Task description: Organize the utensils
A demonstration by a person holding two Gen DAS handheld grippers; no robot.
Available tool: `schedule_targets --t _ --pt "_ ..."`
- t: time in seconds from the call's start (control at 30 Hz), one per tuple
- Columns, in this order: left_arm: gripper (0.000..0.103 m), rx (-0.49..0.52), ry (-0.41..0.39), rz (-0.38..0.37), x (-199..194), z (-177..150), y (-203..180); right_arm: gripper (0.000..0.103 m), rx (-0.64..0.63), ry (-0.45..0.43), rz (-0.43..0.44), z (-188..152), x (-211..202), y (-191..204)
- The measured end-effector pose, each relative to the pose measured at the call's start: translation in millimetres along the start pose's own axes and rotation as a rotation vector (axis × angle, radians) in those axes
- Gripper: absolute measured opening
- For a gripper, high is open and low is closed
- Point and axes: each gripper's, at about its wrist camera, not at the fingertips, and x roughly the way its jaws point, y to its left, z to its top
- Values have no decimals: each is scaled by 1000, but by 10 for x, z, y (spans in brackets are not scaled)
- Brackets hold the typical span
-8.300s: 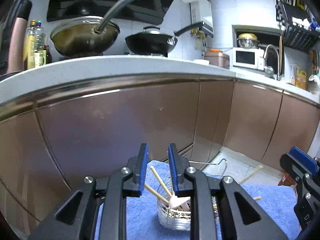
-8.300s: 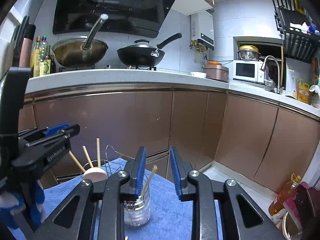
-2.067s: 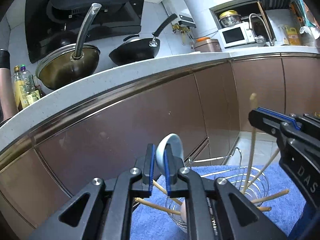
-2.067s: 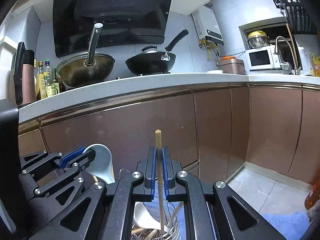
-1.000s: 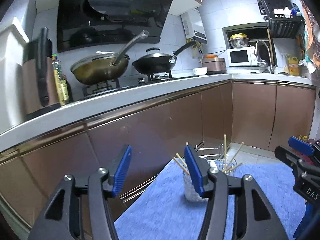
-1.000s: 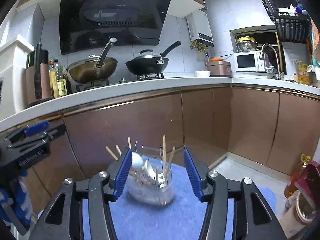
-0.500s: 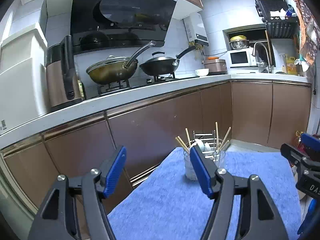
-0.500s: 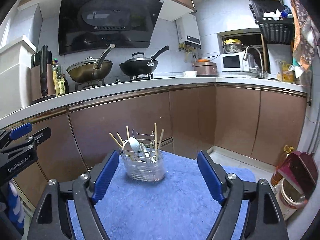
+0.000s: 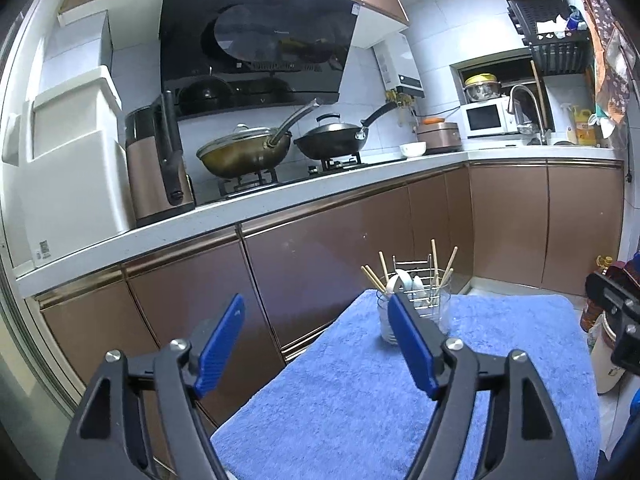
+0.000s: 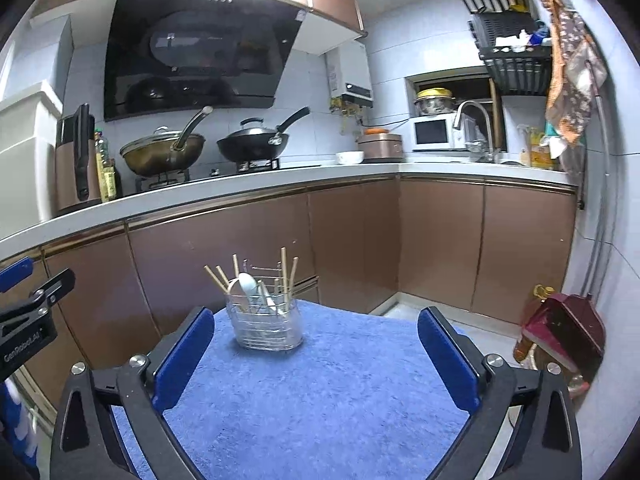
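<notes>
So both claws were just hanging there with nothing in them. The left claw (image 9: 316, 344) had its blue pads spread wide apart, held back over the near edge of the blue towel (image 9: 360, 408), and the right claw (image 10: 316, 360) was gaping even wider above the same towel (image 10: 320, 400).

The utensils were all parked in the wire utensil holder (image 10: 264, 326), which stood upright at the far end of the towel, well apart from both claws. In the left view the holder (image 9: 416, 316) sat partly behind the claw's right finger. Several wooden chopsticks (image 10: 285, 268) stuck up out of it, some leaning left and some nearly straight, and a white spoon (image 10: 248, 283) leaned among them, bowl up. There looked to be a second pale spoon in there too, but it was too small and washed out to be sure.

Behind the towel ran brown cabinet doors (image 10: 224, 256) under a white kitchen counter (image 10: 280, 182), with a lidded wok (image 10: 162, 156) and a black pan (image 10: 256, 144) on the stove. A microwave (image 10: 434, 133) sat further right.
</notes>
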Motion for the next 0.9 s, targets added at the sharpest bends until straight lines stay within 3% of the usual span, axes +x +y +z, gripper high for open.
schedule_targets --t 0.53,0.9 --pt "74 -28 -48 -41 -412 -39 80 103 10 -38 -80 -43 -461 -43" --pt "74 -58 -51 -26 -404 -92 185 103 -22 -33 -214 -27 -573 7"
